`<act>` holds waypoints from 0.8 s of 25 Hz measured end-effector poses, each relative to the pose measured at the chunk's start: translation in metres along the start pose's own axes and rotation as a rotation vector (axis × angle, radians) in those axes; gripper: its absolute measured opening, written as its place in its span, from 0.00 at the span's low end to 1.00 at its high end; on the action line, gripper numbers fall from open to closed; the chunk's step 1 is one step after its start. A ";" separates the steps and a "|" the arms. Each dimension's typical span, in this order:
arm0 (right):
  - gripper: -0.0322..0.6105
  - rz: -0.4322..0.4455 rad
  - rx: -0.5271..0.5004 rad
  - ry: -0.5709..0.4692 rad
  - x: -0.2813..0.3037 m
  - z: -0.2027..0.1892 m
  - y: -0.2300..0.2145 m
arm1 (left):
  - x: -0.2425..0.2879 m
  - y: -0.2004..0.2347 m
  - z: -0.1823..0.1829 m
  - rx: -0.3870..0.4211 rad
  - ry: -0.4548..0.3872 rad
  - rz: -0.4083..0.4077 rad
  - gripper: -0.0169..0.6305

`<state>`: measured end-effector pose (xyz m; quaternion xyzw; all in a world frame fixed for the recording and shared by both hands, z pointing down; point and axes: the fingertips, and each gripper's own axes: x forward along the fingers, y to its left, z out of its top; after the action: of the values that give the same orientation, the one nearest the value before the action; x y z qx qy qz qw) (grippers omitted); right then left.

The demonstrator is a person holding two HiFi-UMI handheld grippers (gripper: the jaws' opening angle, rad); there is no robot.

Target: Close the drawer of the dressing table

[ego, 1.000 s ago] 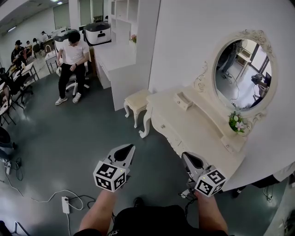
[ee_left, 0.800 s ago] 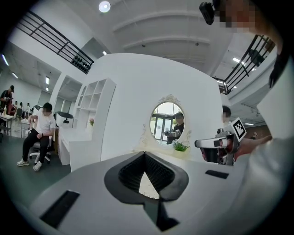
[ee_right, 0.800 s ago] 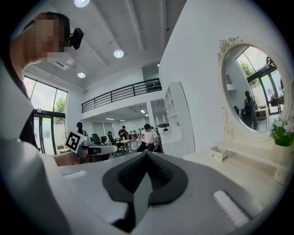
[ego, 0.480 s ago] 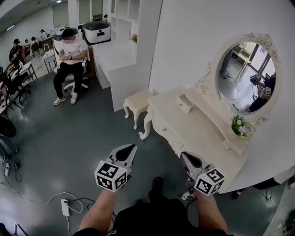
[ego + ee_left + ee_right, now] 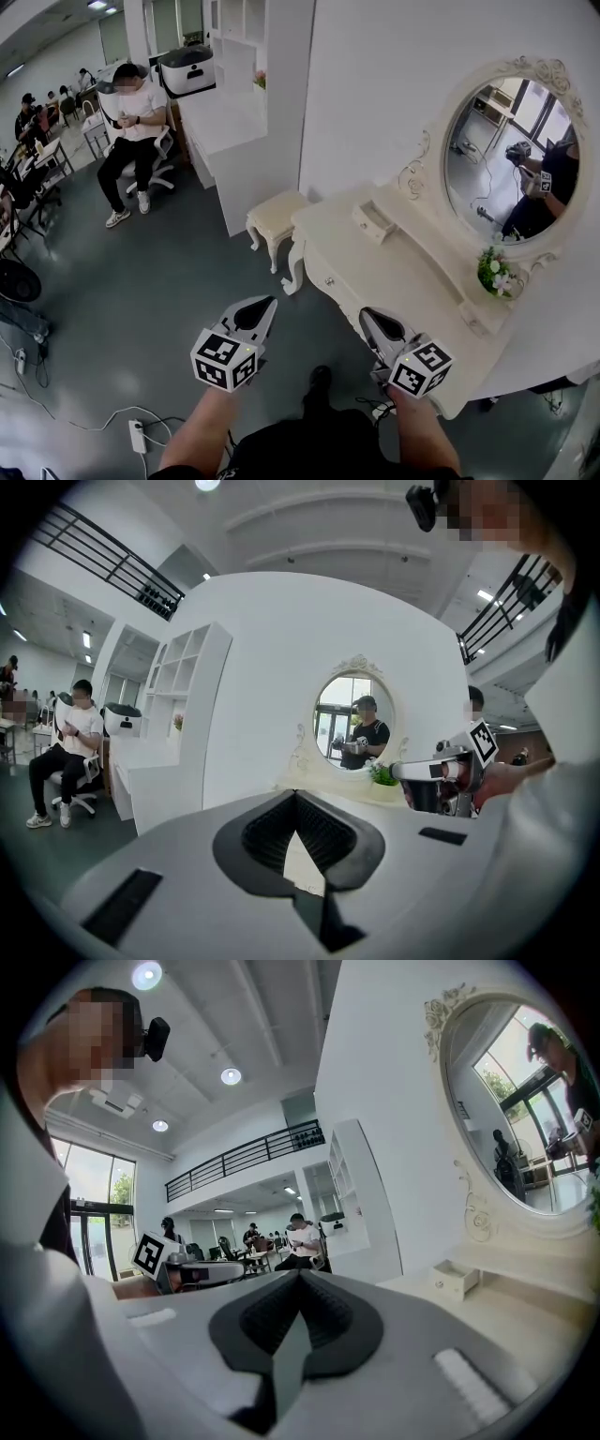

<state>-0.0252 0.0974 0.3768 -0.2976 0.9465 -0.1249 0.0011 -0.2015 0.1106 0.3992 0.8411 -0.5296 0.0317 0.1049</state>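
I log both units, left gripper and right gripper, carried forward. The dressing table now sits nearer in the head view. Its mirror now reflects the person at its right edge. A shoe has stepped ahead.

Staged bedroom corner inside a large open-plan office hall.

A cream carved dressing table with an oval framed mirror and a matching cream stool stands against a bare white partition wall, with white open shelving beside it, like a showroom set. Around it the smooth grey floor carries loose cables and a white power strip. A person in a white shirt sits on a wheeled office chair, and more people sit at desks along the hall's left edge. The gripper views show a black-railed mezzanine, round ceiling lights and tall windows.
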 end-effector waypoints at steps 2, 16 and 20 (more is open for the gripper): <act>0.07 0.002 0.010 0.000 0.010 0.005 -0.024 | 0.027 0.007 0.003 -0.007 0.013 0.000 0.03; 0.07 0.010 0.059 0.023 0.063 0.036 -0.179 | 0.195 0.022 0.042 0.038 0.082 -0.032 0.03; 0.07 -0.003 0.072 0.039 0.072 0.033 -0.197 | 0.220 0.025 0.048 0.031 0.082 -0.039 0.03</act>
<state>0.0290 -0.1076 0.3964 -0.2962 0.9408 -0.1646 -0.0069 -0.1304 -0.1047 0.3925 0.8507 -0.5080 0.0723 0.1140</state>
